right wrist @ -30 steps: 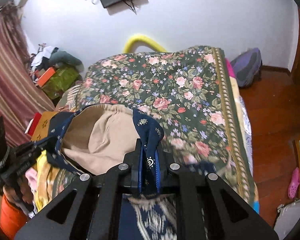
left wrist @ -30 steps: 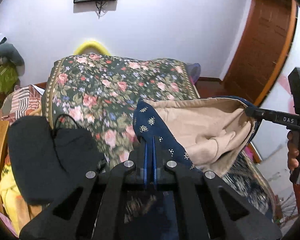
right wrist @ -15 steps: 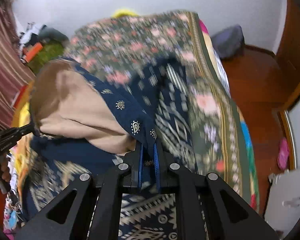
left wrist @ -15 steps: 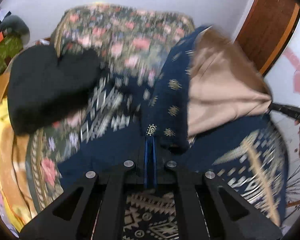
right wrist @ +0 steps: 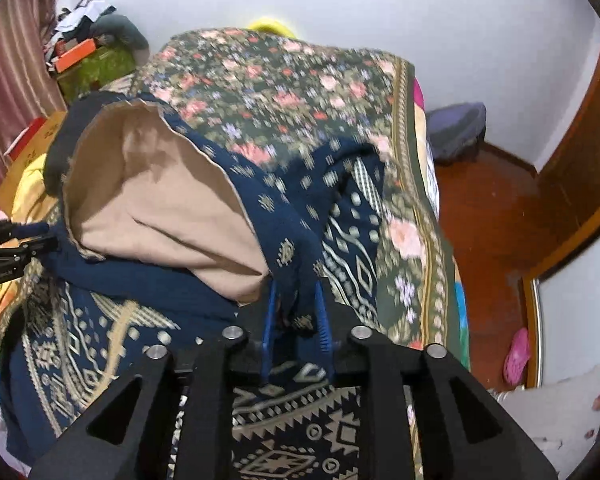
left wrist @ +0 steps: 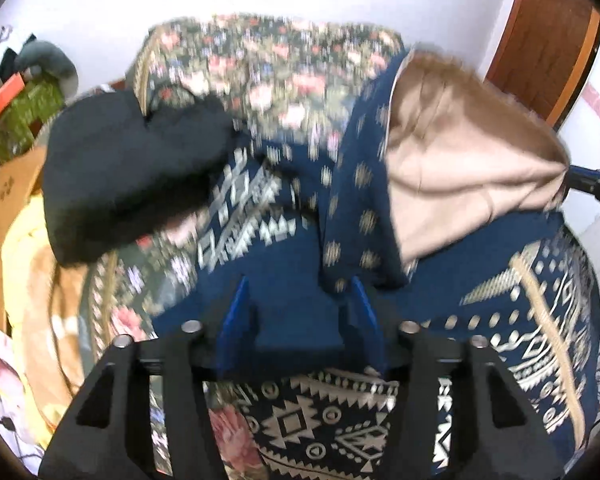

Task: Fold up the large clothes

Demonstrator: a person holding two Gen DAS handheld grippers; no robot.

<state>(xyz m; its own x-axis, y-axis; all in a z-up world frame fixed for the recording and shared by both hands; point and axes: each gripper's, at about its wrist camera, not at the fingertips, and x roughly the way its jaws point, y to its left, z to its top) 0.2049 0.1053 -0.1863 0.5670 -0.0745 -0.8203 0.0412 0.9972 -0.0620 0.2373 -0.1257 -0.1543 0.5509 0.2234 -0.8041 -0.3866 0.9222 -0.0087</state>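
Observation:
A large navy garment (left wrist: pixel 500 304) with a cream pattern and tan lining (left wrist: pixel 460 168) lies folded over on the floral bed (left wrist: pixel 284 68). My left gripper (left wrist: pixel 300 300) is open, its blue fingers (left wrist: pixel 236 312) spread just above the navy cloth, with the folded hem (left wrist: pixel 352 256) lying by the right finger. My right gripper (right wrist: pixel 294 300) has its jaws a little apart with the navy hem (right wrist: pixel 292 260) still between them. The tan lining (right wrist: pixel 152 200) bulges to its left. The garment (right wrist: pixel 100 320) spreads below.
A black garment (left wrist: pixel 132 176) lies on the bed's left part. Yellow and orange cloth (left wrist: pixel 24 264) is piled at the left. A wooden door (left wrist: pixel 548 36) and red-brown floor (right wrist: pixel 496 216) are at the right. The bedspread (right wrist: pixel 284 80) stretches ahead toward the white wall.
Both grippers carried the hem forward and down over the garment. The left jaws have opened and let go of the hem. The right jaws have widened.

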